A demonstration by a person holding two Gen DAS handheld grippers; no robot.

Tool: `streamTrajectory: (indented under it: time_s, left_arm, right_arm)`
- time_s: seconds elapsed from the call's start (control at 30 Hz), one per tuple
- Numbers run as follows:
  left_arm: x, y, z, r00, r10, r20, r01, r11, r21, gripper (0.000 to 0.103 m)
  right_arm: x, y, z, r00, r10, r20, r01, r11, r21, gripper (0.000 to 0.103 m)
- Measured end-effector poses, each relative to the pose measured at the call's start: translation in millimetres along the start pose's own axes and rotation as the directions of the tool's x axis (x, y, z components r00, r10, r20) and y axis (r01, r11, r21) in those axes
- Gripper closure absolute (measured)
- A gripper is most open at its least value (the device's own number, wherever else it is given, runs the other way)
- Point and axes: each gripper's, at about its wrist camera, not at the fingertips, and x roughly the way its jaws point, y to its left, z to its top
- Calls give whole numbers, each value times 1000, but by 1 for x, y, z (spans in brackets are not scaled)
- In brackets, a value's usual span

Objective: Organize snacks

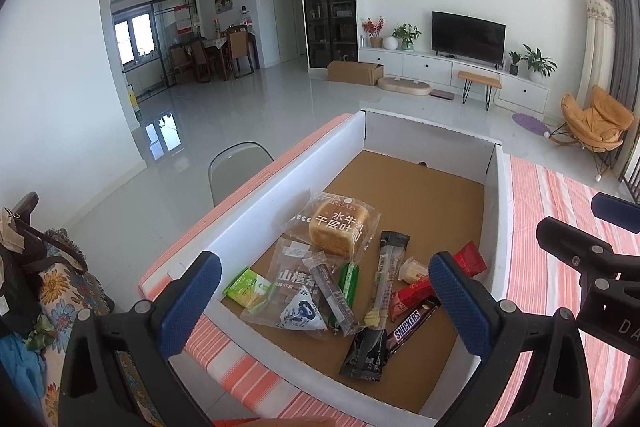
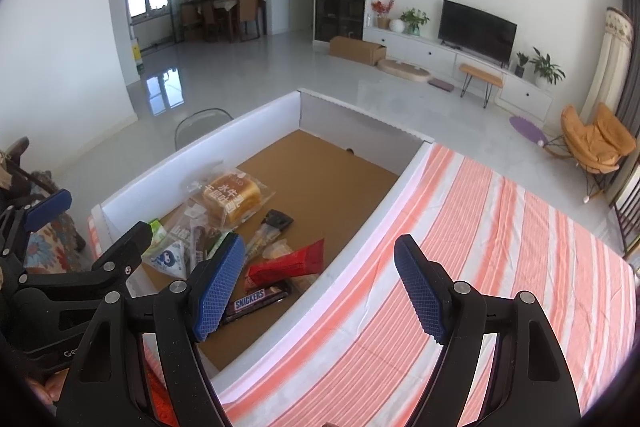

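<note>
A white-walled cardboard box (image 1: 280, 195) sits on the striped table and holds several snacks: a wrapped bread loaf (image 1: 336, 231), a Snickers bar (image 1: 408, 329), red wrappers (image 1: 472, 259), a green packet (image 1: 246, 287) and a dark stick pack (image 1: 364, 351). My left gripper (image 1: 326, 303) is open and empty above the box's near end. My right gripper (image 2: 320, 287) is open and empty over the box's right wall (image 2: 360, 251), beside the Snickers bar (image 2: 256, 301) and a red wrapper (image 2: 288, 263). The bread (image 2: 234, 201) lies further in.
The orange-and-white striped tablecloth (image 2: 500, 267) spreads to the right of the box. A grey chair back (image 1: 236, 167) stands beyond the table's left edge. Bags and floral fabric (image 1: 52, 291) lie at the left. The living room with a TV (image 1: 468, 37) is behind.
</note>
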Motion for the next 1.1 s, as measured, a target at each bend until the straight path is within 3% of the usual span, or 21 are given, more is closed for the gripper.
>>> streamTrajectory:
  time_s: [0.63, 0.87, 1.1]
  left_arm:
    - [11, 12, -2, 997, -27, -75, 25, 999, -27, 0]
    - [0, 20, 12, 991, -93, -101, 90, 996, -27, 0]
    - [-11, 23, 24, 989, -107, -98, 106, 994, -11, 0]
  right_arm:
    - [9, 9, 0, 998, 10, -56, -10, 1000, -8, 23]
    - [5, 1, 4, 994, 50, -96, -41, 995, 96, 23]
    - [-2, -1, 10, 993, 67, -99, -48, 981, 186, 23]
